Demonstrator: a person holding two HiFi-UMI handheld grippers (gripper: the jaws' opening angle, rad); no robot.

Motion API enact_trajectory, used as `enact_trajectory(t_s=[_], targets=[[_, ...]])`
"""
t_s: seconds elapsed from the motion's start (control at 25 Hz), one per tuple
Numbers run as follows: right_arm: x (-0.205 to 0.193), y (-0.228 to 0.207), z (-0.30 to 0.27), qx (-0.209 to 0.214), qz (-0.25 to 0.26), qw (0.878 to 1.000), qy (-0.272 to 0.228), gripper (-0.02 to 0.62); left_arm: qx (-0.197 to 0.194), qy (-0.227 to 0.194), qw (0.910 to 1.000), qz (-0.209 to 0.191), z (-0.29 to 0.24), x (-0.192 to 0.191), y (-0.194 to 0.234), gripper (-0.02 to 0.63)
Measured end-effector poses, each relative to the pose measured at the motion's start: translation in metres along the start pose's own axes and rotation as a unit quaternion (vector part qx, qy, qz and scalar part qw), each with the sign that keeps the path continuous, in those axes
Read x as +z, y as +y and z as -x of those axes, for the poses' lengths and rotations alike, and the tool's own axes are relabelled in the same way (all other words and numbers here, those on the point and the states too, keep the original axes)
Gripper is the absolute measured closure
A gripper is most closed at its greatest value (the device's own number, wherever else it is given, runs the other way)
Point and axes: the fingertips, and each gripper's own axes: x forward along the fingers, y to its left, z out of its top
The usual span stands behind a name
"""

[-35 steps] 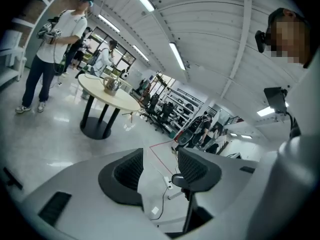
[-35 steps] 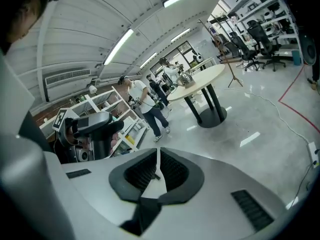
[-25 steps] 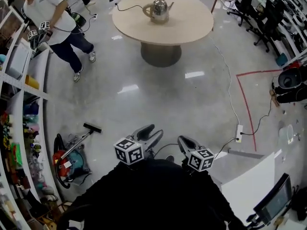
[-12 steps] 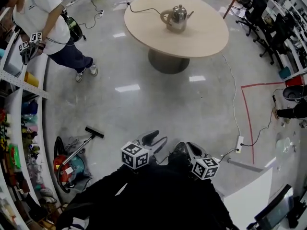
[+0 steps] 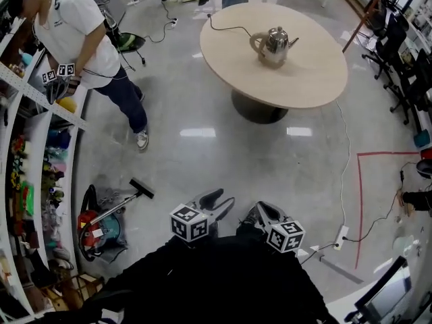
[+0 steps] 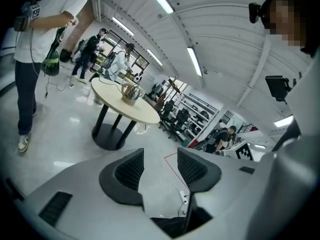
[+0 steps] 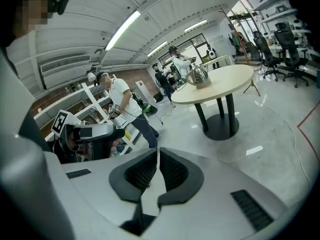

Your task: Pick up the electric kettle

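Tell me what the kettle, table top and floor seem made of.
Kettle: polished metal, likely stainless steel; mirror-like glints.
Table top: matte pale wood or laminate; even beige, no glare.
Floor: glossy grey, maybe polished concrete; reflects ceiling lights.

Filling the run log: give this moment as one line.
phase: pre-grasp | kettle: on round table, untouched | left gripper: open, empty | right gripper: shut, empty

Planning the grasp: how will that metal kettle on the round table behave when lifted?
The kettle looks like polished metal, so probably rigid but slippery on the body; the looped handle seems the safer hold. A cord runs across the table toward it; whether it's attached I can't tell, but it may tug. Fill level is hidden, so weight is uncertain.
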Motion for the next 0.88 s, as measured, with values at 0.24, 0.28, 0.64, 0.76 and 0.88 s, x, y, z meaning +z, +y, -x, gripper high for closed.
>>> enact_trajectory(t_s=[0.24, 0.28, 0.64, 0.76, 0.88], targets=[[0.066, -0.067, 0.01, 0.02, 0.022, 0.999, -0.028, 0.57, 0.032, -0.027, 0.9988, -0.024, -0.067, 0.048, -0.023, 0.382], [0.074, -0.079, 0.014, 0.022, 0.022, 0.999, -0.031, 0.569, 0.033, -0.031, 0.9987, -0.025, -0.08, 0.054, -0.031, 0.382], [0.186, -0.14, 0.037, 0.02, 0.067, 0.991, -0.116, 0.569, 0.066, -0.057, 0.993, -0.079, -0.146, 0.11, -0.059, 0.388], [0.225, -0.139, 0.032, 0.021, 0.084, 0.986, -0.145, 0.569, 0.079, -0.065, 0.9893, -0.105, -0.152, 0.131, -0.051, 0.419], [0.247, -0.136, 0.012, 0.024, 0.089, 0.984, -0.153, 0.569, 0.077, -0.065, 0.9904, -0.095, -0.164, 0.145, -0.032, 0.49]])
